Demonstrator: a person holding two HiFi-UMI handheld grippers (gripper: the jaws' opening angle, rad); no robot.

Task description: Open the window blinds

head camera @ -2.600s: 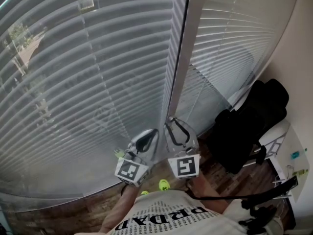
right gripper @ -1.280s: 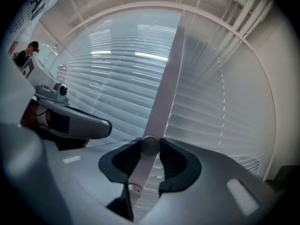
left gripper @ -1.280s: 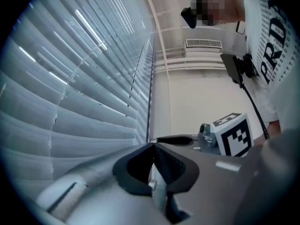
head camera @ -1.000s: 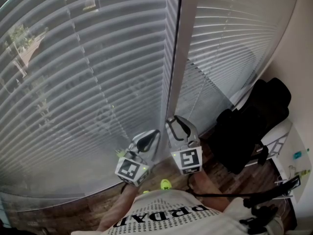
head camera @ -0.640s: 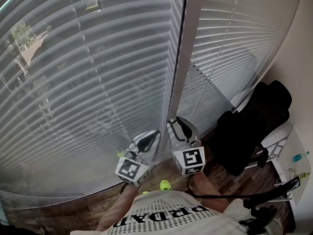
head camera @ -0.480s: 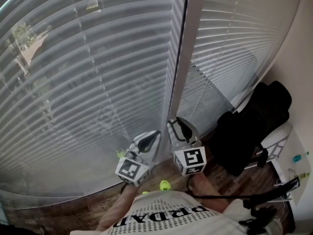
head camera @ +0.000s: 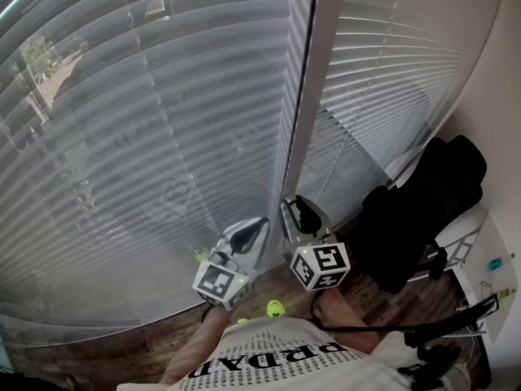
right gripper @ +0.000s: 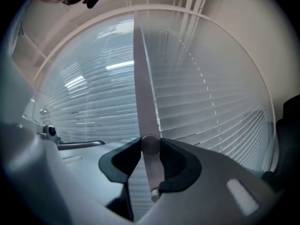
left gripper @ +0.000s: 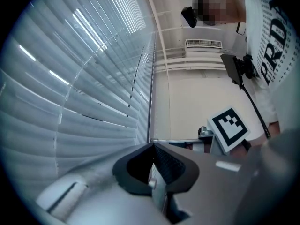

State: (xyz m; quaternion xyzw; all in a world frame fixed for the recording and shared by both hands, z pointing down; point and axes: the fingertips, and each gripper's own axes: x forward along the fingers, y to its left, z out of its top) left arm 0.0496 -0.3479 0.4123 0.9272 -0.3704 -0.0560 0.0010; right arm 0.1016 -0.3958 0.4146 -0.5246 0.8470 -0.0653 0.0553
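While the right gripper clamps a pale cylindrical tilt wand, the white horizontal-slat window blinds hang lowered, slats nearly shut; the left gripper has its jaws together.

Dark wood-plank floor, black chair on it at right (possibly a bag), white desk alongside

Soft daylight glows through the blinds beyond my fingers; everything bends toward the fisheye edges, corners dark.
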